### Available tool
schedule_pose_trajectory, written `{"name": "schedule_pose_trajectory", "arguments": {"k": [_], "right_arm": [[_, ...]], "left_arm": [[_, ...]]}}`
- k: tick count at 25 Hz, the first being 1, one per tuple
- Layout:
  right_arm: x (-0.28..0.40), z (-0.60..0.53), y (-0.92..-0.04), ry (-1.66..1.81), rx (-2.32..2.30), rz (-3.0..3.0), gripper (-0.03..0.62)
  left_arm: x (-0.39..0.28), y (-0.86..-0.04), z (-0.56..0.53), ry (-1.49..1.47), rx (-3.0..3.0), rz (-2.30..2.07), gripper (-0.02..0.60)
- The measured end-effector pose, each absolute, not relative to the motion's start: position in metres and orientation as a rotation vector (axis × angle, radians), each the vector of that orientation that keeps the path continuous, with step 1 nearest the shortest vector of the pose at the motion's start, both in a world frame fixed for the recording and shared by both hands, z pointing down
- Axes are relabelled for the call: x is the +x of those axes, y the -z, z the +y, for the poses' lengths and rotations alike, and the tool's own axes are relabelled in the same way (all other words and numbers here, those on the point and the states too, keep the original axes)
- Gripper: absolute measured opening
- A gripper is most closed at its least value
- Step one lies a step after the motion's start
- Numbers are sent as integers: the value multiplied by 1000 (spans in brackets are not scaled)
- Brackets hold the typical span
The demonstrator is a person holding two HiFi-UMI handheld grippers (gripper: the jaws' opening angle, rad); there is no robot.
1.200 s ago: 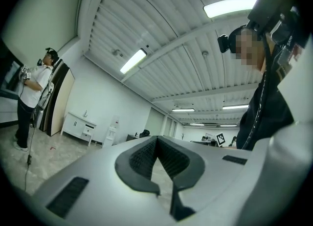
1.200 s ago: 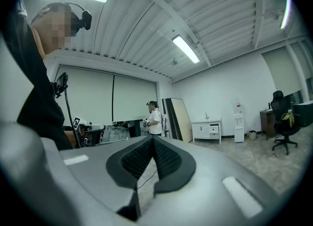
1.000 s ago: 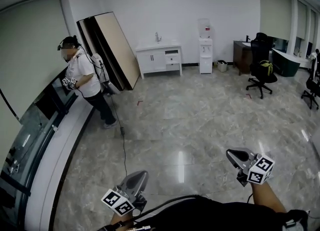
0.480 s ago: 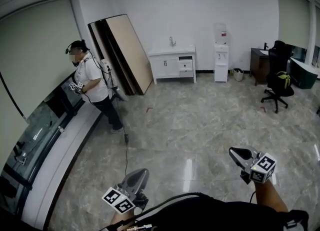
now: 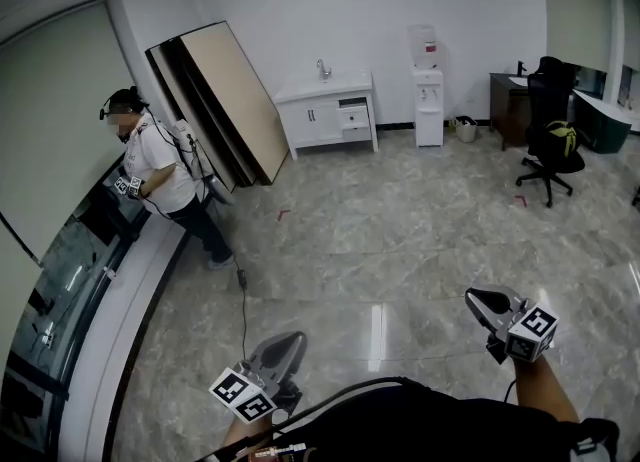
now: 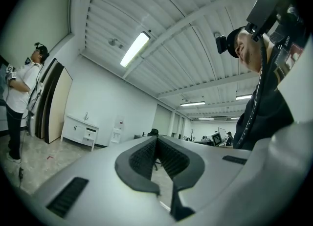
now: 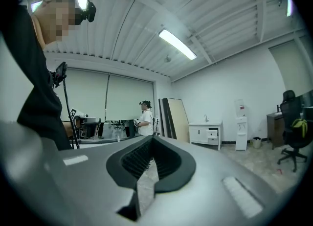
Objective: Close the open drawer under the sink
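Observation:
Far across the room, a white sink cabinet [image 5: 318,116] stands against the back wall. Its upper right drawer [image 5: 353,117] is pulled out. The cabinet [image 6: 79,130] and its open drawer [image 6: 91,134] show small at the left of the left gripper view. In the right gripper view the cabinet [image 7: 205,134] and drawer [image 7: 212,133] are right of centre. My left gripper [image 5: 290,342] is shut and holds nothing, low over the floor. My right gripper [image 5: 478,301] is shut and empty too. Both point roughly level, far short of the cabinet.
A person [image 5: 160,175] stands at a long counter [image 5: 110,300] on the left. Tall boards [image 5: 225,100] lean on the wall beside the cabinet. A water dispenser [image 5: 427,100], a bin [image 5: 466,130], a desk [image 5: 510,90] and an office chair [image 5: 550,150] are to the right. A cable [image 5: 242,295] lies on the floor.
Both grippers have been carried forward over the floor, still shut. The head view swung right, then back left, and the cabinet looks slightly nearer.

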State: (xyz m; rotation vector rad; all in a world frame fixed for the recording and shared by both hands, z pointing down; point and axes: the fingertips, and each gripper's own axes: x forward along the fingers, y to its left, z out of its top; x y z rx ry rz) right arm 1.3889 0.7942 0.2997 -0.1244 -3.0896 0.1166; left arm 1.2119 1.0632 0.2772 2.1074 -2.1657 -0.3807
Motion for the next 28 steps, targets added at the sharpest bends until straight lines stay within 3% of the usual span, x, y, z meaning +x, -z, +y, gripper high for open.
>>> {"name": "schedule_pose_trajectory", "arguments": {"k": [7, 19, 28], "right_arm": [[1346, 756, -308, -111, 6, -3080, 0], [1192, 712, -271, -101, 219, -3128, 0], [1099, 697, -280, -53, 169, -3100, 0]], "left_arm": [[1148, -289, 1007, 379, 2194, -2045, 0], [965, -266, 945, 393, 2353, -1914, 0], [868, -291, 938, 449, 2292, -1956, 0]]}}
